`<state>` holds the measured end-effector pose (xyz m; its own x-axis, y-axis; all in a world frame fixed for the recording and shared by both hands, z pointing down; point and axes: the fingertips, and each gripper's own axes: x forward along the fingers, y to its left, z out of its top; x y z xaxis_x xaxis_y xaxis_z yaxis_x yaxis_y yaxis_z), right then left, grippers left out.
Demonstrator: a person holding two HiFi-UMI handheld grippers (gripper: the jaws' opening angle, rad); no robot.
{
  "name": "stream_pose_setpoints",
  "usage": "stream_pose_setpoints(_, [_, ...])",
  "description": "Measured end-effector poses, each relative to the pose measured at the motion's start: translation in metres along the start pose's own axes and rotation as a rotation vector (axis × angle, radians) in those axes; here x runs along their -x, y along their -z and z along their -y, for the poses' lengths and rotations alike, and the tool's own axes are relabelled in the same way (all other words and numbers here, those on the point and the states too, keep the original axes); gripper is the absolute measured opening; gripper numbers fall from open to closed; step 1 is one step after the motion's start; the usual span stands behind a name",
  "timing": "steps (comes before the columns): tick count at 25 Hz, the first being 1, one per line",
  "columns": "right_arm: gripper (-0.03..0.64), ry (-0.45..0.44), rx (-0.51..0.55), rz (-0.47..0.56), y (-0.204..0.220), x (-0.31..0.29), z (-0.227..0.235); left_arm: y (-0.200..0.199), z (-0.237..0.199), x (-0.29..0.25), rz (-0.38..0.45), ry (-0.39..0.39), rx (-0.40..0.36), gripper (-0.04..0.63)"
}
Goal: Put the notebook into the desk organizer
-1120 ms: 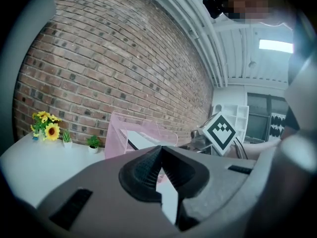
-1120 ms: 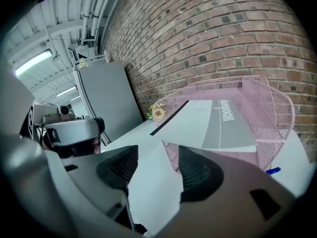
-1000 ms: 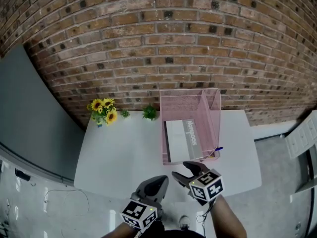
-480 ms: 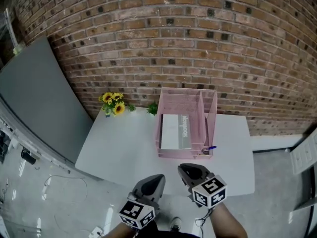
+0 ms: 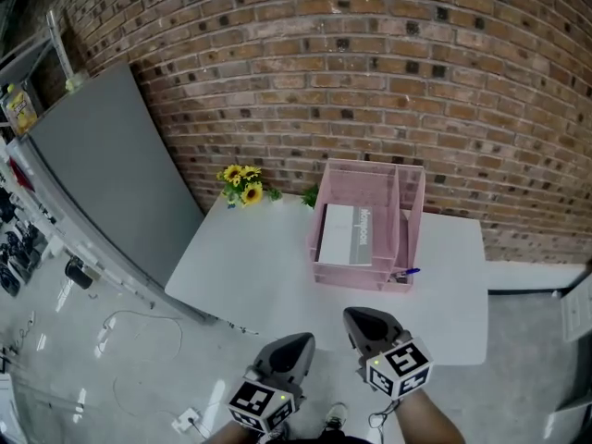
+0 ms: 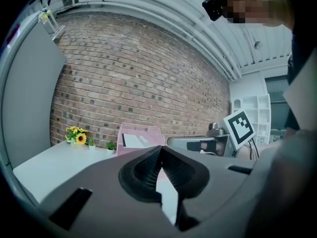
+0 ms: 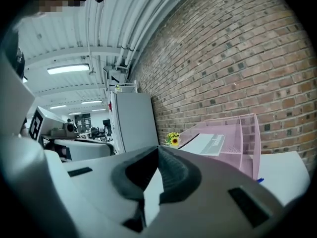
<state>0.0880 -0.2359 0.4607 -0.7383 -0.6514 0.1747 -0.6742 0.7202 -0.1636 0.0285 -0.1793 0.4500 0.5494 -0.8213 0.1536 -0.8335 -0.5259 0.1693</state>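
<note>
The white and grey notebook [image 5: 350, 235] lies inside the large compartment of the pink mesh desk organizer [image 5: 413, 191] at the back of the white table [image 5: 259, 276]. Both grippers hang well short of the table's near edge, off the table. My left gripper [image 5: 298, 343] is shut with nothing in it. My right gripper [image 5: 356, 317] is shut and empty too. In the left gripper view the organizer [image 6: 130, 131] with the notebook [image 6: 137, 141] is far ahead; the right gripper view has the organizer [image 7: 235, 143] and notebook [image 7: 208, 144] at right.
A small sunflower bunch [image 5: 239, 184] and a little green plant [image 5: 310, 195] stand at the table's back edge by the brick wall. A blue pen [image 5: 408, 272] sticks out at the organizer's front right corner. A grey panel [image 5: 102, 174] leans at left; cables lie on the floor.
The right gripper's jaws have gone from open to shut. Both grippers and the head have drawn back from the table, so the organizer looks farther and smaller.
</note>
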Motion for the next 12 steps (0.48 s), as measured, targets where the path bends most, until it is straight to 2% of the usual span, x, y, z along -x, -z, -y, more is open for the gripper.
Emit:
stream_pose_setpoints(8, [0.003,-0.014,0.006,0.005,0.002,-0.003,-0.042,0.003,-0.007,0.04,0.014,-0.016,0.01,0.005])
stream_pose_setpoints(12, [0.003,0.013,0.018,0.001,0.004,0.003,-0.067,0.004,-0.01,0.064,0.032,0.009,0.018,0.005])
